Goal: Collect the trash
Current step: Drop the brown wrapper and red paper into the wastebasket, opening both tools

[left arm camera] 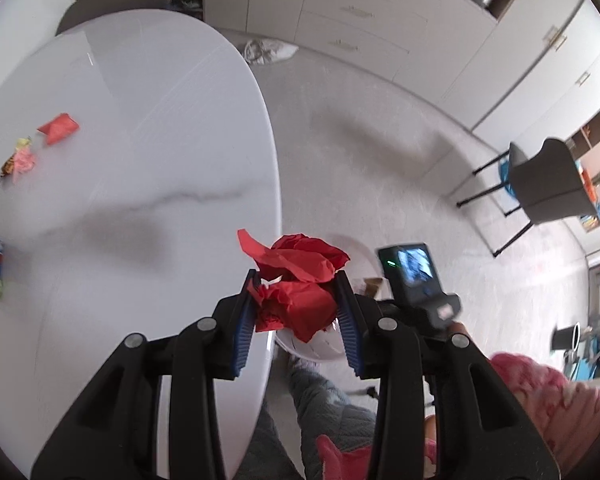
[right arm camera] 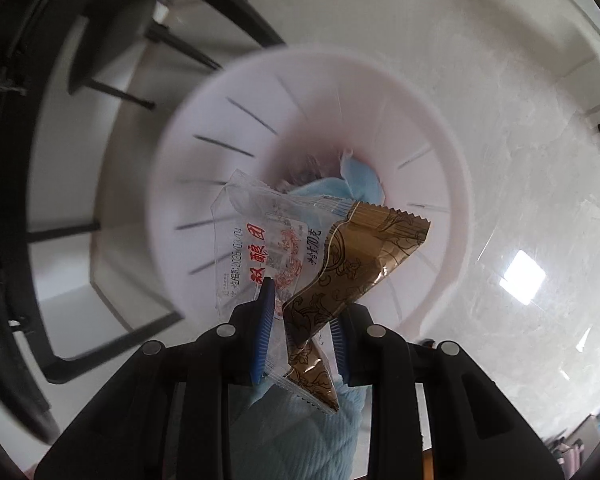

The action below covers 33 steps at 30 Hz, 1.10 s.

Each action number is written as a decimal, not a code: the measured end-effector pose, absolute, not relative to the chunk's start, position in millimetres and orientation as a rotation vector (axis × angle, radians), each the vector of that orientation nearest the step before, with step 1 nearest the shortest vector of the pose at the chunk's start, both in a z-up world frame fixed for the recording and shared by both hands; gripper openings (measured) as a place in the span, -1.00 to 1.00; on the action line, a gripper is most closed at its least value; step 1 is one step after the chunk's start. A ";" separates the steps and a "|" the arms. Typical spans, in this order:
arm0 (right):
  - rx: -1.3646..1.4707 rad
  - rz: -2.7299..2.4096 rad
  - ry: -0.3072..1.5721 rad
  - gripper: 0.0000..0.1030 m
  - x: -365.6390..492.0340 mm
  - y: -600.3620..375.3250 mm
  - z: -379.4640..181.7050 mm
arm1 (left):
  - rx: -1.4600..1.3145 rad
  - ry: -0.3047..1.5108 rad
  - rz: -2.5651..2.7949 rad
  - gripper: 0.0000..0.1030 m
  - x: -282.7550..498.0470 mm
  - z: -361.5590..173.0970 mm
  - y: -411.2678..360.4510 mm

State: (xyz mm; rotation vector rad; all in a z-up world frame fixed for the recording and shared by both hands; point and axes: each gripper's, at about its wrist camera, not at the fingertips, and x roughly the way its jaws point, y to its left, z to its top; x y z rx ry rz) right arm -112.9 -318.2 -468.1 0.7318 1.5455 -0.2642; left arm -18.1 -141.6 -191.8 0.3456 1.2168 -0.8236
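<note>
Red paper [left arm camera: 296, 284], crumpled, sits clamped between your left gripper [left arm camera: 296, 308] jaws, bulging out past the tips, just off the white table [left arm camera: 140, 120] edge. Your right gripper [right arm camera: 300, 320] pinches a clear-and-gold wrapper [right arm camera: 320, 256] between its jaws; beyond the tips gapes the white bin [right arm camera: 204, 128], blue trash [right arm camera: 356, 180] inside.

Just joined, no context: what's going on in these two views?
A person with two handheld grippers is clearing trash off a white table. The left gripper has its jaws shut on crumpled red paper past the table edge. The right gripper holds a clear-and-gold snack wrapper over a white bin that already has blue trash inside. Several wrappers remain on the table.
</note>
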 end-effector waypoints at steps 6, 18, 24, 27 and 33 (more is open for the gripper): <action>0.652 -0.235 1.593 0.23 -102.6 -313.0 -502.6 | 0.413 1.240 -0.816 -0.28 -35.8 -209.1 -161.3; 0.626 -0.352 1.300 0.88 -170.4 -364.3 -375.2 | 0.494 1.250 -0.897 -0.27 -57.6 -230.5 -202.6; 0.659 -0.476 1.211 0.89 -220.5 -393.6 -333.1 | 0.577 1.323 -0.947 -0.27 -77.1 -295.9 -236.7; 0.661 -0.518 1.200 0.90 -238.2 -400.7 -328.0 | 0.607 1.358 -0.938 -0.27 -84.4 -335.7 -245.3; 0.656 -0.575 1.216 0.90 -257.2 -405.3 -335.6 | 0.648 1.440 -0.900 -0.27 -95.4 -411.9 -249.8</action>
